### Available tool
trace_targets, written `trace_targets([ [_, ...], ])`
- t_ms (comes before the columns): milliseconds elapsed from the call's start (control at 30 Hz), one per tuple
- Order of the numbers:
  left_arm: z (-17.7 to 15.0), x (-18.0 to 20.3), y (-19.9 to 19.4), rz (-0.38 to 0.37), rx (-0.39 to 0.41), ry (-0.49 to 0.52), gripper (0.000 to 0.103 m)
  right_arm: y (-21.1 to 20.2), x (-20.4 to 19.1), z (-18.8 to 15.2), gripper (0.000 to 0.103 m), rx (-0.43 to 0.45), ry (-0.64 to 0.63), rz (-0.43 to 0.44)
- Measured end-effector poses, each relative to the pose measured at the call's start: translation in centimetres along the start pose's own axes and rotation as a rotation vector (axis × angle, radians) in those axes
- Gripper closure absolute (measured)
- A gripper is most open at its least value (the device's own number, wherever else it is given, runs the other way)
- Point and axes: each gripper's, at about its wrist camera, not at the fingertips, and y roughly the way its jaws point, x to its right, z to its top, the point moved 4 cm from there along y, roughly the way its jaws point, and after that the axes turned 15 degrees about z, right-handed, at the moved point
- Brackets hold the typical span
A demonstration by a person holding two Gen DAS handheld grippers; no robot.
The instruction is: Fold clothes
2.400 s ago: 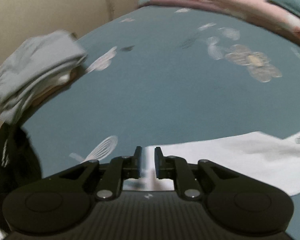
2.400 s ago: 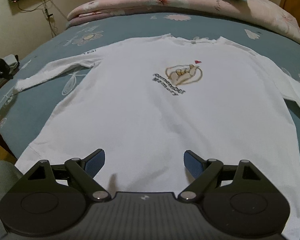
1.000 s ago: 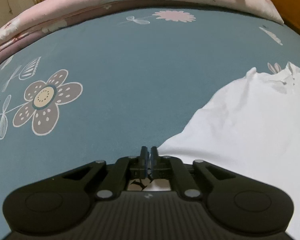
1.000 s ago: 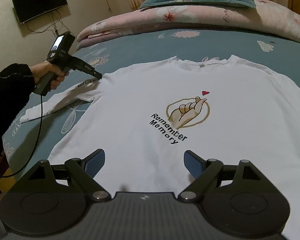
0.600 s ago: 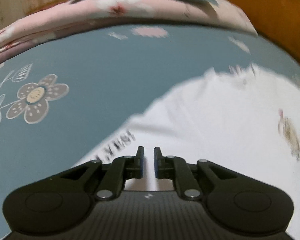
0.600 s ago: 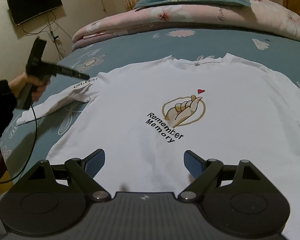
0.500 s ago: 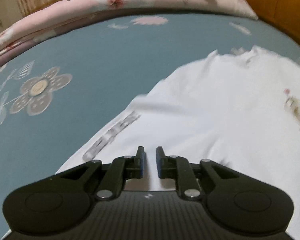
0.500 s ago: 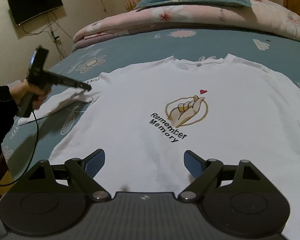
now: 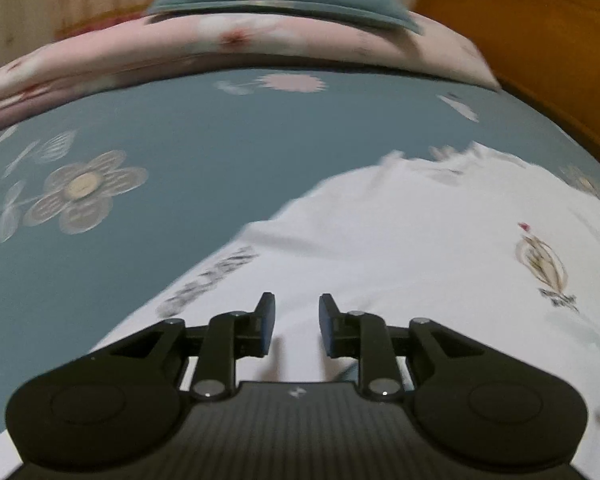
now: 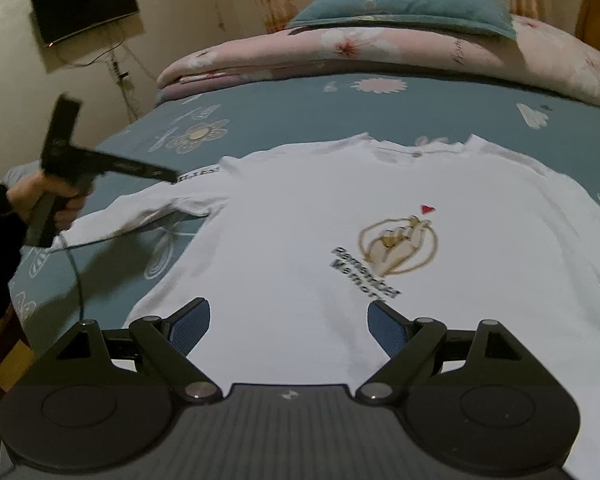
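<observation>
Hovering over the white fabric, the left gripper (image 9: 297,322) is seen low in the centre of the left wrist view with its jaws narrowly parted; they have just been opening, and nothing is caught between the blue pads (image 9: 267,326). Beneath and beyond them the white long-sleeved shirt (image 9: 400,248) is spread across the lower right of that frame, with blurred dark lettering on the sleeve just left of the fingers. In the right wrist view the same gripper (image 10: 171,177) is found at the left edge, held in a hand (image 10: 46,200) with a dark sleeve, its tips just above the shoulder of the shirt's sleeve.

The right gripper (image 10: 288,326) is shown at the bottom centre of its own view, its jaws spread wide and empty above the lower hem area of the shirt (image 10: 300,248). The shirt is laid flat, front up, across the middle of the frame, its printed hand emblem (image 10: 398,246) right of centre. It is borne by a teal flowered bedsheet (image 10: 280,108). At the top, a folded pink quilt (image 10: 380,50) is seen with a teal pillow (image 10: 404,6) on it, and a dark screen (image 10: 84,2) is mounted on the wall at upper left.
</observation>
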Motion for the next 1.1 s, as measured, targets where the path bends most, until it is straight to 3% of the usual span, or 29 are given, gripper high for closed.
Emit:
trace_targets([
  [167,-2.3,0.5,2.4,0.069,-0.094,0.054,0.077,-0.1,-0.8,-0.2,0.014,-0.018,-0.02,-0.006],
  [233,-3.7,-0.3,1.6,0.061,-0.076,0.057,0.075,-0.1,-0.6,-0.3,0.014,-0.02,-0.014,-0.015],
  [300,-4.7,-1.3,0.7,0.056,-0.084,0.046,0.064,-0.1,-0.3,-0.3,0.014,-0.021,-0.005,-0.02],
  [333,-5.0,-1.9,0.4,0.058,-0.096,0.037,0.063,0.0,-0.2,-0.3,0.014,-0.021,-0.003,-0.023],
  [600,-9.2,-12.0,-2.9,0.169,-0.102,-0.262,0.066,0.6,-0.7,-0.3,0.013,-0.024,-0.013,-0.012],
  [867,-14.6,-16.8,-4.3,0.279,-0.196,-0.353,0.062,1.3,-0.6,-0.7,0.013,-0.047,-0.01,-0.015],
  [933,-14.3,-17.3,-4.7,0.295,-0.216,-0.374,0.064,1.4,-0.6,-0.7,0.013,-0.047,-0.01,-0.015],
  [1000,-12.9,-17.0,-5.1,0.305,-0.174,-0.362,0.064,1.5,-0.7,-0.6,0.013,-0.046,-0.01,-0.015],
  [1100,-9.9,-15.6,-4.3,0.245,-0.104,-0.372,0.061,1.8,-1.1,-0.4,0.013,-0.043,-0.012,-0.01],
])
